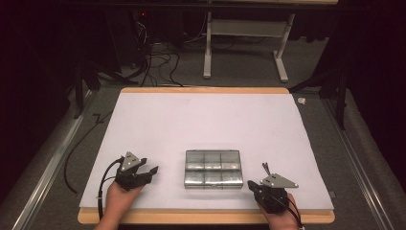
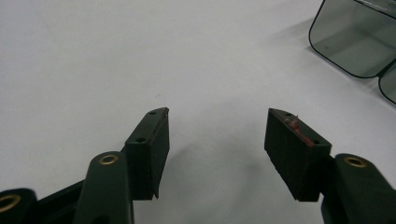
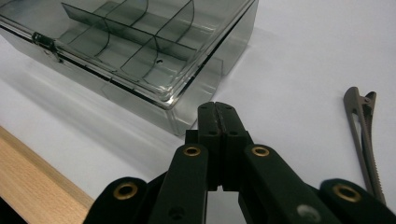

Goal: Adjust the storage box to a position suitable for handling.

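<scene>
Counted one clear compartment box [image 1: 213, 169] with six compartments, lid shut. Counted one metal hair clip [image 3: 365, 135] beside it. Counted two claws: left claw [image 1: 149, 171], right claw [image 3: 218, 122]. Counted one white sheet [image 1: 206, 124] over one wooden surface [image 1: 206, 218].

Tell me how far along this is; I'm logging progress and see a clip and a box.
Nothing looks done yet. The clear compartment box is latched shut, its visible compartments empty, and the metal hair clip lies on the white sheet beside it. Nothing is in hand: the left hand-held gripper is open over bare sheet, and the right hand-held gripper is shut on nothing. Probably left: opening the box and putting the clip inside.
</scene>
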Demonstrator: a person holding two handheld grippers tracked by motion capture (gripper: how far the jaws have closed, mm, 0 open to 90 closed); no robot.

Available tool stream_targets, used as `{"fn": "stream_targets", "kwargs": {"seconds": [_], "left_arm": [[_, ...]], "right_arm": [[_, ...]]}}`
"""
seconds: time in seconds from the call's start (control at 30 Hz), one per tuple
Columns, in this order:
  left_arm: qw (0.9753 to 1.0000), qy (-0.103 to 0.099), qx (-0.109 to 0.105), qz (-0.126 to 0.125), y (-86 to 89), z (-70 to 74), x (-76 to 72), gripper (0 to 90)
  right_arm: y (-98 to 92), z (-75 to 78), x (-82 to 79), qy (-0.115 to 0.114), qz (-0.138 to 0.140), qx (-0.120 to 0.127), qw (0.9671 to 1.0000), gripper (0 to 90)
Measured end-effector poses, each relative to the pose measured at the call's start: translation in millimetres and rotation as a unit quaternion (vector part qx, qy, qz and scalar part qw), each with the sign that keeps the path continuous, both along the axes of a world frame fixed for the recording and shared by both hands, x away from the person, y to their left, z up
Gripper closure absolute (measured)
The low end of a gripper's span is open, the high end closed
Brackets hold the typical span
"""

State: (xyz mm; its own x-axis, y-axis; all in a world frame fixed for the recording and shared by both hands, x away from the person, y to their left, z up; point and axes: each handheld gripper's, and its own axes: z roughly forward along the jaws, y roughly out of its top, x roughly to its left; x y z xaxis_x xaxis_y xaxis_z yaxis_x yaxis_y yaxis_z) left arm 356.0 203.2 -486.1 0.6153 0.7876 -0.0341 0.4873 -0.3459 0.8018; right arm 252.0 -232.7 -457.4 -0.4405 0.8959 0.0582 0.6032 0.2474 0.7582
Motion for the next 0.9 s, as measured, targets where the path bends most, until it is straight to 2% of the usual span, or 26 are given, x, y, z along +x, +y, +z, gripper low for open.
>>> {"fn": "stream_targets", "kwargs": {"seconds": [0.27,0.9], "left_arm": [[1.0000,-0.002,0.003,0.001,-0.8,-0.1,-0.4,40.0],[0.9999,-0.007,0.010,-0.008,-2.5,0.0,-1.5,41.1]], "right_arm": [[3.6,1.2,-2.6,-0.002,0.014,0.005,0.9999,90.0],[9.9,1.5,-4.0,-0.013,0.031,-0.010,0.9994,90.0]]}}
